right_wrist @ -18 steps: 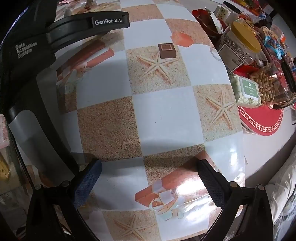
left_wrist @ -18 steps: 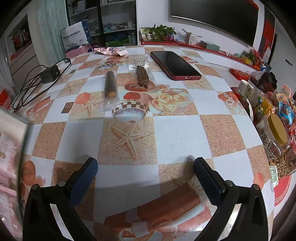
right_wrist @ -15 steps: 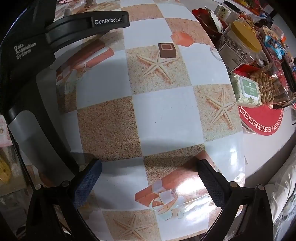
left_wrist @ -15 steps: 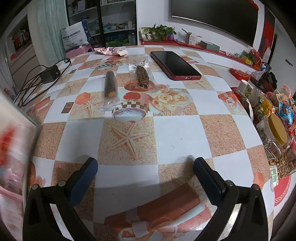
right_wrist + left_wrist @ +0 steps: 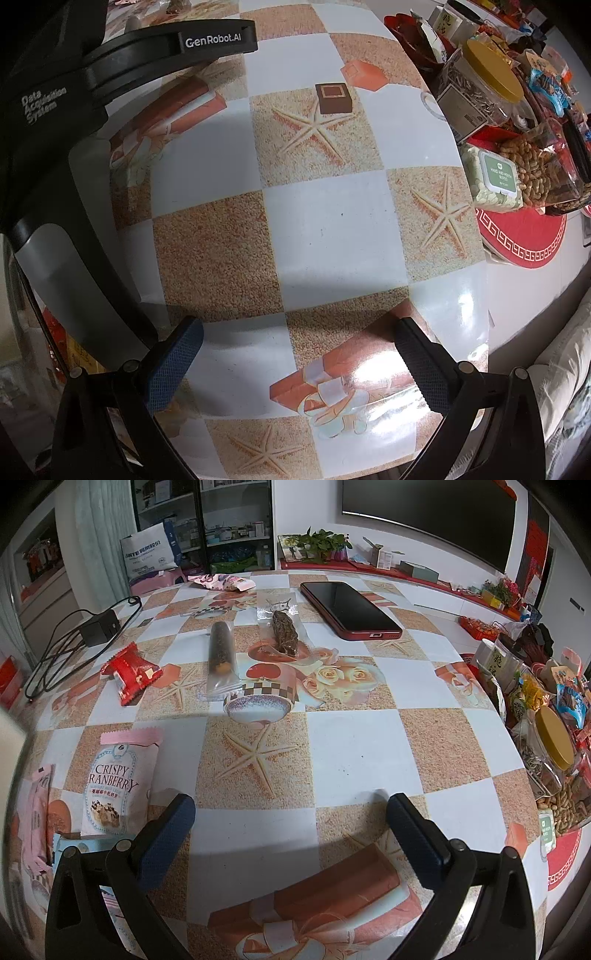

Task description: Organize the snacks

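In the left wrist view, snacks lie on the checkered tablecloth. A red packet is at the left. A dark roll in clear wrap and a brown snack in clear wrap lie mid-table, and a pink packet lies at the far edge. A "Crispy Cranberry" packet and another pink packet lie beside my left finger. My left gripper is open with nothing in it. My right gripper is open too, pointing down over bare cloth.
A red phone and a black charger with its cable lie on the far half. At the right edge stand a yellow-lidded seed jar, a bag of peanuts, a wipes pack and a red mat.
A blurred thing at the left edge of the left wrist view has withdrawn. The red packet, the cranberry packet and the pink packets now lie on the table's left. Neither gripper has moved.
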A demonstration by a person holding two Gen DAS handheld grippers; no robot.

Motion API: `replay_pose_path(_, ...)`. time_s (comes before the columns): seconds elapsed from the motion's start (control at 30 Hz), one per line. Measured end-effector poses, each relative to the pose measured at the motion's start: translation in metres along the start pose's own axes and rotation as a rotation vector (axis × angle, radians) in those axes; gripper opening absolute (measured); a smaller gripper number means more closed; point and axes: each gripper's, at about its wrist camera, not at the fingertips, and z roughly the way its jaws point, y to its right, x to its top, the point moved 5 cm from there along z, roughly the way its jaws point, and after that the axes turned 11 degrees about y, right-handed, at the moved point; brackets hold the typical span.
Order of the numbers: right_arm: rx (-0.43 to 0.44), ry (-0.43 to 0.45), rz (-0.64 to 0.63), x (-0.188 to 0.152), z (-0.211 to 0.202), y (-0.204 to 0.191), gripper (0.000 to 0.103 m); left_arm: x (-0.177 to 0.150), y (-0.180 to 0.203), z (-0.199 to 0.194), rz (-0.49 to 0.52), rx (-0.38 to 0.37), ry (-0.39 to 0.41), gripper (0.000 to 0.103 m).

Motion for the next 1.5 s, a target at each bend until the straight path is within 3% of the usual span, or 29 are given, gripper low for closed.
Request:
replay_pose_path(0.3, 0.000, -0.013, 0.001, 0.001, -0.002, -0.002, 0.103, 0.000, 0.000, 0.000, -0.001, 0.000, 0.001, 0.103)
replay_pose_path(0.53, -0.008, 0.037, -0.003, 0.006, -0.004, -0.003, 0.103, 0.000, 0.000, 0.000, -0.001, 0.000, 0.002, 0.103)
replay_pose_path(0.9, -0.004, 0.013, -0.001, 0.006, -0.004, -0.004, 0.103, 0.001, 0.001, 0.001, -0.001, 0.000, 0.003, 0.103)
replay_pose_path(1.13, -0.015, -0.059, -0.001, 0.007, -0.001, -0.003, 0.103, 0.001, 0.001, 0.001, -0.001, 0.000, 0.003, 0.103)
replay_pose_path(1.33, -0.014, -0.179, 0.001, 0.011, 0.006, 0.000, 0.103, 0.001, 0.001, 0.001, -0.002, 0.000, 0.003, 0.103)
replay_pose_path(1.5, 0.002, -0.215, 0.001, 0.014, 0.010, 0.000, 0.103, 0.001, 0.001, 0.001, 0.000, 0.001, -0.001, 0.103)
